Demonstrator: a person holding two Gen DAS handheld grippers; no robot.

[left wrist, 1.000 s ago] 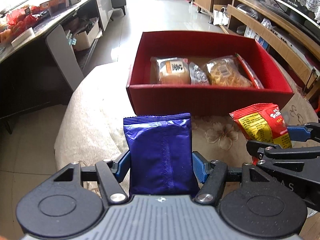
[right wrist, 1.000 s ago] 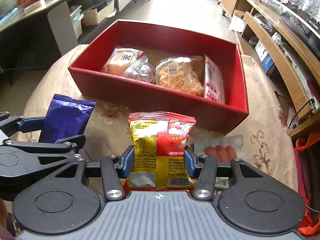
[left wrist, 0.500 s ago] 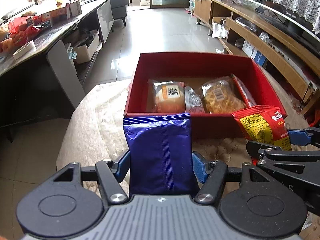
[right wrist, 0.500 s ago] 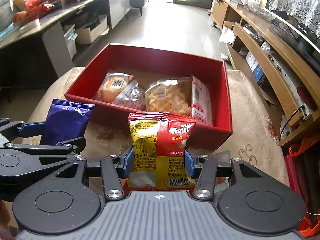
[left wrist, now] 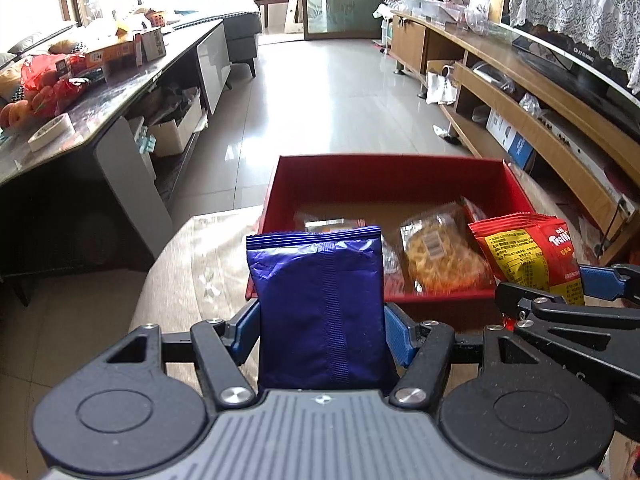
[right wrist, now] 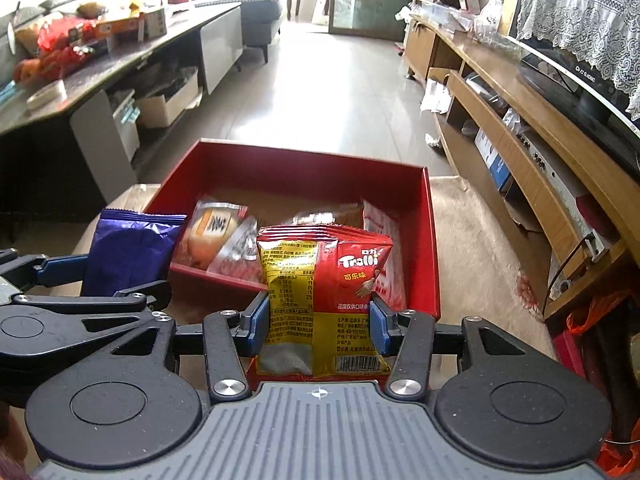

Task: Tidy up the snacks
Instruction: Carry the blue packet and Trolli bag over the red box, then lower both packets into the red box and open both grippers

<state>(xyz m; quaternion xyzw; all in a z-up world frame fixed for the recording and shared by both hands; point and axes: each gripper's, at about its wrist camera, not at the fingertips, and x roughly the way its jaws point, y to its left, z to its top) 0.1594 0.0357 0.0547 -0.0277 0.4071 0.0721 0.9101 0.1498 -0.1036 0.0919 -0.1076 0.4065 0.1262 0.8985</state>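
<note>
My left gripper (left wrist: 320, 324) is shut on a blue snack packet (left wrist: 320, 304) and holds it upright above the near edge of the red box (left wrist: 384, 176). My right gripper (right wrist: 319, 322) is shut on a red and yellow Trolli packet (right wrist: 332, 296), also raised at the box's near edge. In the box (right wrist: 304, 168) lie a bun packet (right wrist: 214, 232), a noodle snack packet (left wrist: 436, 256) and other wrapped snacks. Each gripper shows in the other's view: the left one (right wrist: 100, 272) with the blue packet, the right one (left wrist: 560, 292) with the Trolli packet (left wrist: 532, 256).
The box sits on a round table with a beige patterned cloth (left wrist: 208, 264). A dark counter (left wrist: 100, 92) with fruit and boxes runs along the left. A wooden TV bench (right wrist: 540, 152) runs along the right. Tiled floor (left wrist: 328, 92) lies beyond the table.
Both grippers have risen with their packets, and the views have tilted up. The box now sits lower in both views, and the packets stand over its near edge.
</note>
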